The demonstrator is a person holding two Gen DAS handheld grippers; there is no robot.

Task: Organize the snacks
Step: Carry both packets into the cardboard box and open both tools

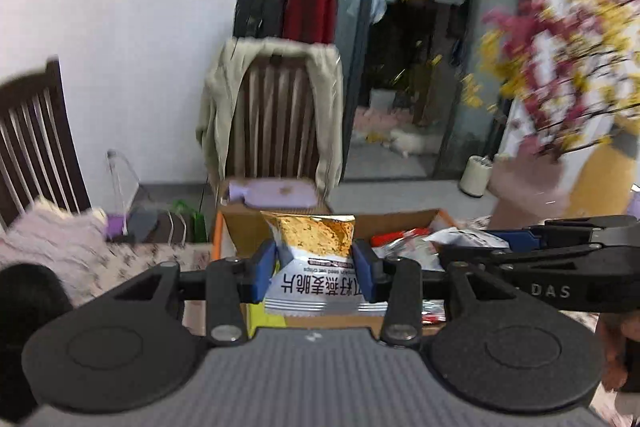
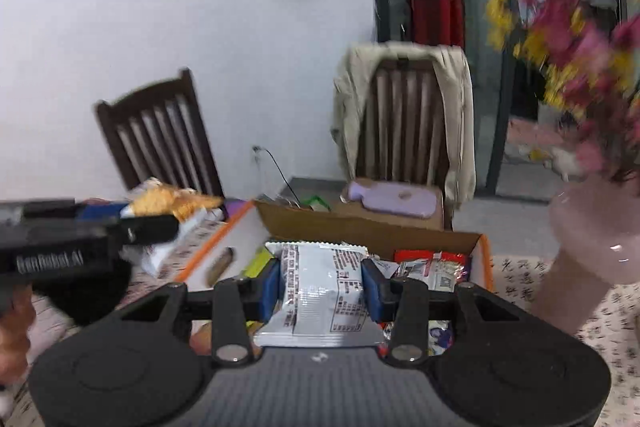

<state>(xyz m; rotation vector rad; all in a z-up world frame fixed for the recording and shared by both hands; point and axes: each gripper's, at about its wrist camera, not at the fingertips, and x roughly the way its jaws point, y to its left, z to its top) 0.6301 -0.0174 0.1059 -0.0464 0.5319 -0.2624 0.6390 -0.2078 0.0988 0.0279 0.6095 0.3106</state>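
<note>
Here, each gripper has one snack pack. The left gripper (image 1: 314, 265) is pinched on a gold pack (image 1: 311, 259), with a blue pad pressed on each side. The pack stands up tall between the pads, gold end far, white end near. The right gripper (image 2: 320, 285) is pinched the same way on a white pack (image 2: 320, 287), which also runs near to far.

Just past both packs, and lower, sits the open box (image 2: 360, 231) with an orange edge. It already has red and white snacks (image 2: 430, 265) inside. The white pack hangs over the near part of the box, so the right hand looks closer to a drop. The gold pack is off to the left of it, by the box's left side.

A pink vase (image 2: 592, 255) of flowers stands close on the right, so that side looks tight. Two chairs (image 2: 160, 143) stand far behind.
</note>
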